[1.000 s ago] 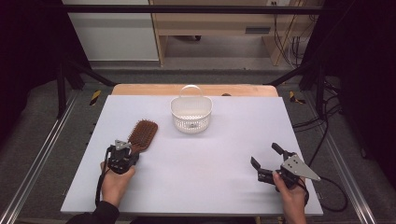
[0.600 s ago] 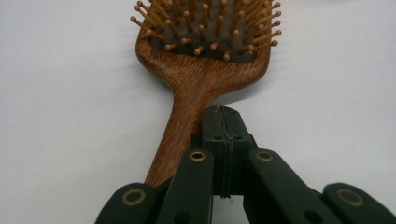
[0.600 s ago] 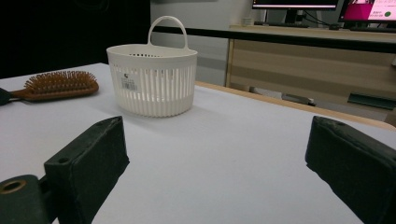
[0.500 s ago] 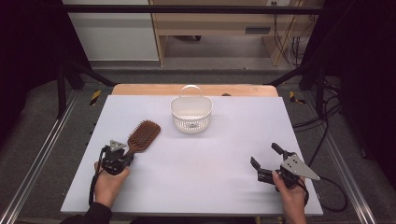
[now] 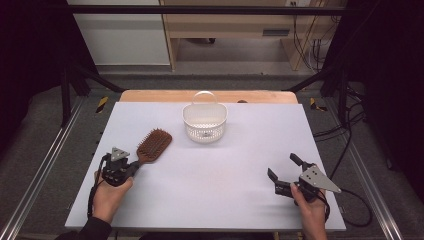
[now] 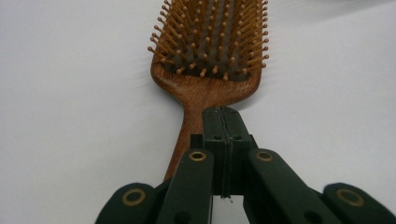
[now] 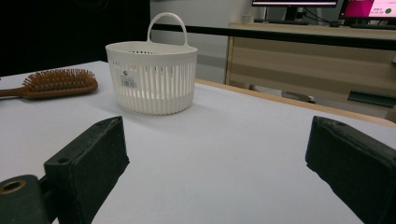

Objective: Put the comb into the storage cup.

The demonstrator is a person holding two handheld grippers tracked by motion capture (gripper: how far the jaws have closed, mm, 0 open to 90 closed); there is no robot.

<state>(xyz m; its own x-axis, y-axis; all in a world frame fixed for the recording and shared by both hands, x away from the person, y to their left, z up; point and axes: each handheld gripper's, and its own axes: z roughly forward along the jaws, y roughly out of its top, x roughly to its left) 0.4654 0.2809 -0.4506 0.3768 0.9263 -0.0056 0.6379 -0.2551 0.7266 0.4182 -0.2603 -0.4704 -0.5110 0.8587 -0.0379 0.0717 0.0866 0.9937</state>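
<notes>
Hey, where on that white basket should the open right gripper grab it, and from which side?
Probably the arched handle at the far rim of the white basket, taken from above: the basket stands upright and the handle is a thin loop that jaws can close across. The right gripper is open and empty on the table, so it could do it.

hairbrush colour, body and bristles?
The hairbrush has a reddish-brown wooden body and lighter tan bristles; clearest in the left gripper view.

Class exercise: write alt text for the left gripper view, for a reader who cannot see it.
The left hand-held gripper, its black jaws shut together, sits over the handle of a wooden hairbrush that lies bristles up on a white table.
</notes>
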